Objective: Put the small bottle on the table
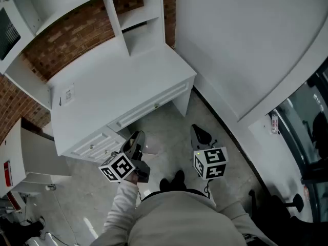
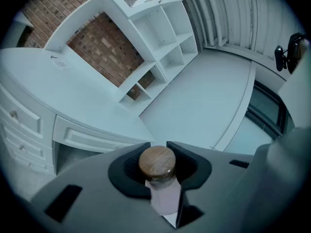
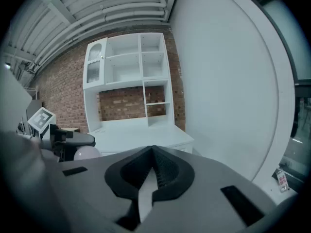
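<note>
The left gripper (image 2: pixel 158 144) jaws clamp the small bottle (image 2: pixel 163 198) upright for transfer to the counter (image 1: pixel 113 86); the right gripper (image 3: pixel 153 150) jaws are together, empty.

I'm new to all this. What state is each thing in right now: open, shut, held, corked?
small bottle, held between the left gripper's jaws, not yet set down.
wooden stopper, in place on the small bottle.
left gripper, shut on the small bottle.
right gripper, shut, nothing between its jaws.
desk drawers, shut.
</note>
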The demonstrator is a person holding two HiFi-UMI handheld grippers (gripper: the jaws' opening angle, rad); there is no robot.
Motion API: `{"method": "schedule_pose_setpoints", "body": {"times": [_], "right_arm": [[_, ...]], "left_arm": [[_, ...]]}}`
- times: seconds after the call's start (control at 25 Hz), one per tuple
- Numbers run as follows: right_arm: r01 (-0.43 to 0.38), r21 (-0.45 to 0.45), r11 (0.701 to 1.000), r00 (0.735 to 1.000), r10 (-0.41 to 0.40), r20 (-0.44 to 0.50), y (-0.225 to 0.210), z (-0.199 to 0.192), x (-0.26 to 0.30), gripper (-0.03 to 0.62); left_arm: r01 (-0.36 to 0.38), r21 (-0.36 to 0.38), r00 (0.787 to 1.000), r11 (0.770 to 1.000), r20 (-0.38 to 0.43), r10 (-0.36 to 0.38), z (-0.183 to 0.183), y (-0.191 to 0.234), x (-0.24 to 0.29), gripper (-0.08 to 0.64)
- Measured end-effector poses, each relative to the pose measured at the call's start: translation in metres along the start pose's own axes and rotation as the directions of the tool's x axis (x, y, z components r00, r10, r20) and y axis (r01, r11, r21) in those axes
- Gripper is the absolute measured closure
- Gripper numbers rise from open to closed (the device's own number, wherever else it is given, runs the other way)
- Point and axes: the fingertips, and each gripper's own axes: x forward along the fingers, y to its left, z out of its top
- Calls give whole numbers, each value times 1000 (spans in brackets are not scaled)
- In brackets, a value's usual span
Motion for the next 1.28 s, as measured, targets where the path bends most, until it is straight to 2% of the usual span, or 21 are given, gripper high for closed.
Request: {"method": "schedule_pose_setpoints", "body": {"times": [0.44,0.72,0.96,1.28], "right_arm": [[-53,43,998,998,52,43,-16,12,16,565],[-68,51,996,997,66,39,-31,13,17,565],[-65,63,996,997,62,38,-45,15,19,565],[-47,71,996,999,45,27,-61,23,48,565]], "left_arm": [[12,-10,1000,1000,3,-11,0,-10,26,445],[-25,-2,999,1000,28,25,2,-9,38,445],[-51,13,998,999,29,51,8,-7,52,445],[-44,17,999,999,29,44,30,3,88,446]]}}
